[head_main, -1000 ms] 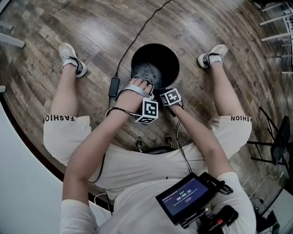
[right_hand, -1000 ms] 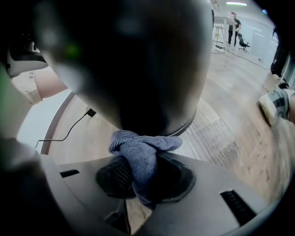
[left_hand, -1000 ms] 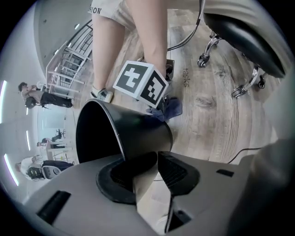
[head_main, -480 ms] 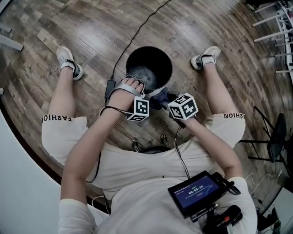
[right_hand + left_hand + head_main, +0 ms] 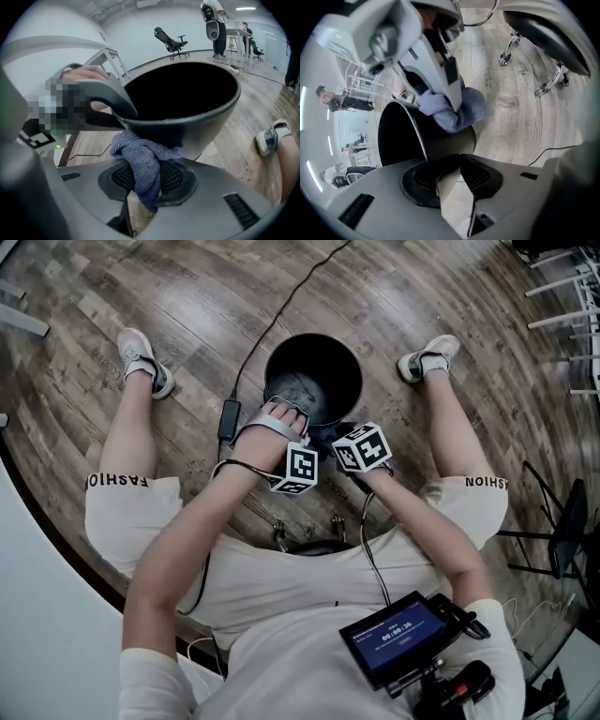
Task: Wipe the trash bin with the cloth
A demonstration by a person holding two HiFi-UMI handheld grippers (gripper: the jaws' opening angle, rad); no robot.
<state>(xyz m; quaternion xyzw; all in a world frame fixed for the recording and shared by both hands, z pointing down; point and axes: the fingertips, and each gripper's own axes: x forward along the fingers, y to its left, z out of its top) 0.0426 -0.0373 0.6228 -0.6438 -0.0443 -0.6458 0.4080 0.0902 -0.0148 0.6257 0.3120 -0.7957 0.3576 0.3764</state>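
Wiping the outside of a black trash bin (image 5: pixel 323 362), which stands on the wooden floor (image 5: pixel 187 306) at upper centre of the head view. The left claw (image 5: pixel 452 171) has just been closing and clamps the bin's near rim. The right claw (image 5: pixel 147 180) is clamped on a blue-grey cloth (image 5: pixel 140 159) that touches the outer wall. Firm, overlapping strokes would serve best, with the left grip keeping the bin from tipping.

A black trash bin (image 5: pixel 314 371) stands on the wooden floor (image 5: pixel 187 296) between the seated person's shoes (image 5: pixel 141 357). The left gripper (image 5: pixel 287 407) reaches the bin's near rim. The right gripper (image 5: pixel 342 435) is just to its right, against the bin's near side. A cable (image 5: pixel 281 315) trails away across the far floor.
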